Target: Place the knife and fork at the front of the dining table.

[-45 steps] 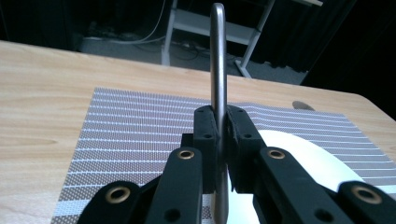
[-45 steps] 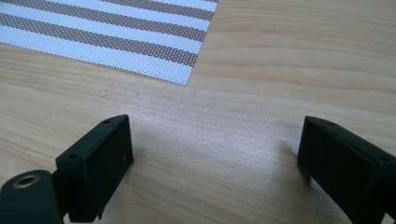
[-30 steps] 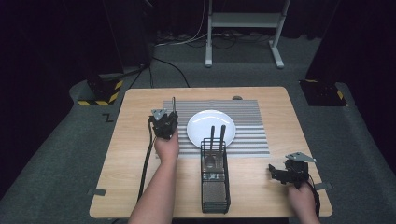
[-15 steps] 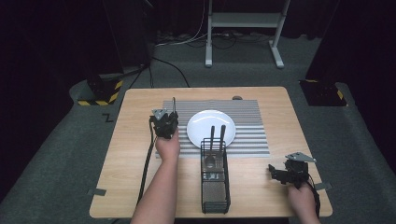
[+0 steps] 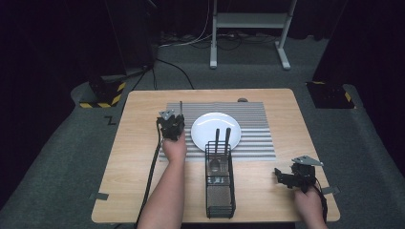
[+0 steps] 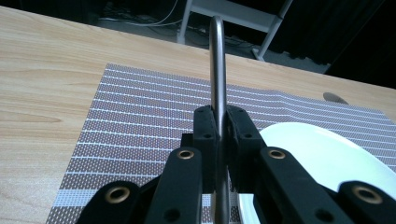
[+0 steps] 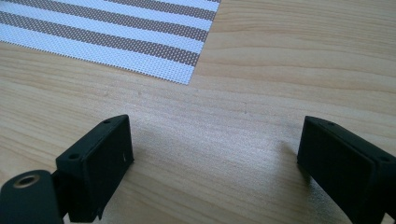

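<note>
— Meanwhile, what is the left gripper (image 5: 170, 125) doing at the desk?

— Its jaws are clamped on a metal utensil (image 6: 217, 70) over the striped placemat (image 5: 258, 138), just left of the white plate (image 5: 204, 131), nearer the left edge. Little has shifted over the last second, so the piece is probably about to be laid down.

— And the right gripper (image 5: 291, 177)?

— Jaws wide apart, idle near the front right corner, beside the wire caddy (image 5: 219, 191).

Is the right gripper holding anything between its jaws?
No, the right gripper has its jaws spread wide over bare table, nothing between them.
</note>
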Demonstrator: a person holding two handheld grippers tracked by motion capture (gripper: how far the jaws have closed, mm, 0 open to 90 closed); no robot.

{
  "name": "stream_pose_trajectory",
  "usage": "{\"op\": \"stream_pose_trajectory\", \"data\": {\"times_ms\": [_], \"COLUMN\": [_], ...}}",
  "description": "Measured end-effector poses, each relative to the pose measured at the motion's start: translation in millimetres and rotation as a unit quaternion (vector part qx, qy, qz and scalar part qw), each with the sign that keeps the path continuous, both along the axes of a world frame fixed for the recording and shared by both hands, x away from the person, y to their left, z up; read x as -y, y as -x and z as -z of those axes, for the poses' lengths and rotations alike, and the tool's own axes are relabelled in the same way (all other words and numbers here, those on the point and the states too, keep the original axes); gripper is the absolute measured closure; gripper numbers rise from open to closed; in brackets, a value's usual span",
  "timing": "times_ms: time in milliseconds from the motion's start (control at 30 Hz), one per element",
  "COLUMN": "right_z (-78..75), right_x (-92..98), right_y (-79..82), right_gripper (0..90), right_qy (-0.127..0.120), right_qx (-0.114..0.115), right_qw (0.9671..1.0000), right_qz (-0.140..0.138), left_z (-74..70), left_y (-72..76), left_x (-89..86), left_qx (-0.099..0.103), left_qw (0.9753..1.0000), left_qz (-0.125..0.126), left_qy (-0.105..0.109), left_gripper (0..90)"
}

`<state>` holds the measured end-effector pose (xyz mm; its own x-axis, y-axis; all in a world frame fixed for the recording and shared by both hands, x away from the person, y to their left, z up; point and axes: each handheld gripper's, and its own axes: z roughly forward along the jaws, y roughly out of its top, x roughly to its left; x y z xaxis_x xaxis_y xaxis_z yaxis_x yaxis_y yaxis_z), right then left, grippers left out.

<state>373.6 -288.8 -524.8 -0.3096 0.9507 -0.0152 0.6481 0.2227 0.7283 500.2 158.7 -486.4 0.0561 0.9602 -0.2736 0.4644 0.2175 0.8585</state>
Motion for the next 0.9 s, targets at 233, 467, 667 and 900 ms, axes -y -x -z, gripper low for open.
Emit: {"op": "stream_pose_trajectory", "data": {"times_ms": [233, 467, 667, 900], "right_z": [0.0, 0.0, 0.0, 0.0], "right_x": [0.0, 0.3, -0.1, 0.0], "right_y": [0.0, -0.1, 0.1, 0.0], "right_gripper": [9.9, 10.0, 10.1, 10.0], "right_qy": [0.0, -0.001, -0.002, -0.001], "right_qx": [0.0, 0.0, -0.001, 0.0], "right_qw": [1.0, 1.0, 1.0, 1.0], "right_qz": [0.0, -0.001, 0.0, -0.001], "left_z": [3.0, 5.0, 7.8, 13.4], "left_y": [-3.7, -6.8, -10.4, -16.1], "left_x": [1.1, 5.7, 3.0, 5.5], "left_qx": [-0.01, -0.015, -0.027, -0.04], "left_qw": [0.9999, 0.9998, 0.9996, 0.9992], "left_qz": [-0.005, -0.002, -0.005, 0.0], "left_qy": [0.004, -0.01, -0.002, -0.003], "left_gripper": [82.9, 82.9, 82.9, 82.8]}}
